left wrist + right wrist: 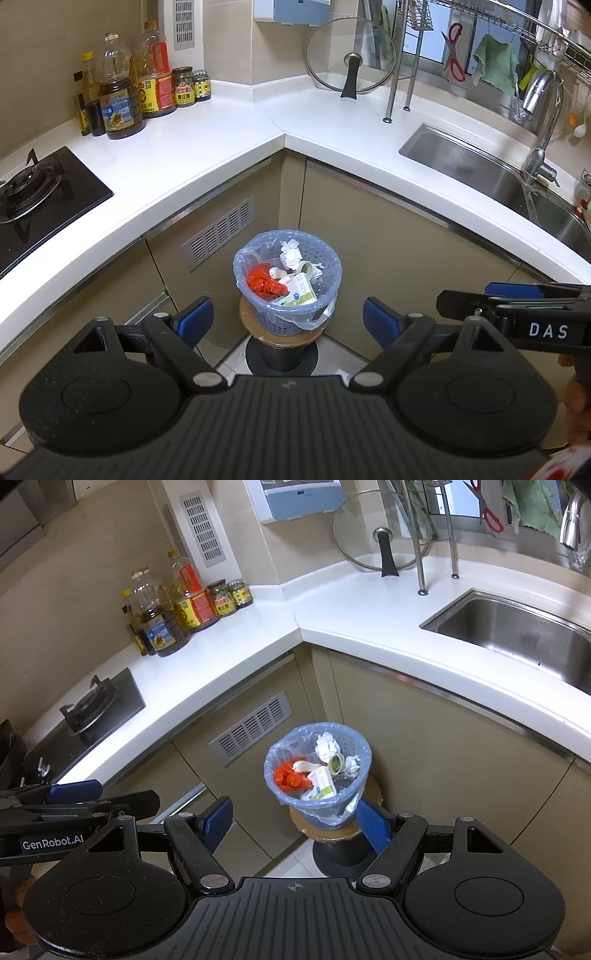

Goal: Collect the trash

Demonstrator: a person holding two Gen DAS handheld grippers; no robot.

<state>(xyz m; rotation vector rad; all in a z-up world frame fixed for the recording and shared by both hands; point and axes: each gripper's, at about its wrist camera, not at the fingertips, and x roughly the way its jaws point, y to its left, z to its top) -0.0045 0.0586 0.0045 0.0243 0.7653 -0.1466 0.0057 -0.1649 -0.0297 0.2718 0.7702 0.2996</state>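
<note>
Blue-lined trash basket brims with red plastic, crumpled paper and cartons; both claws gape empty.

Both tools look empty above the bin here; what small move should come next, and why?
Probably lower both toward the bin's rim. The left tool and right tool are open and empty, well short of the lined trash bin, which already holds a carton, red wrapper and crumpled paper, so gathering the bag's edge seems next.

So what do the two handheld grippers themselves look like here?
Both are matte black plastic: a ribbed base, two round discs and hinged link arms ending in blue rectangular pads. The right gripper carries a white "DAS" label; the left gripper reads "GenRobot.AI". No cables or sleeves visible.
</note>
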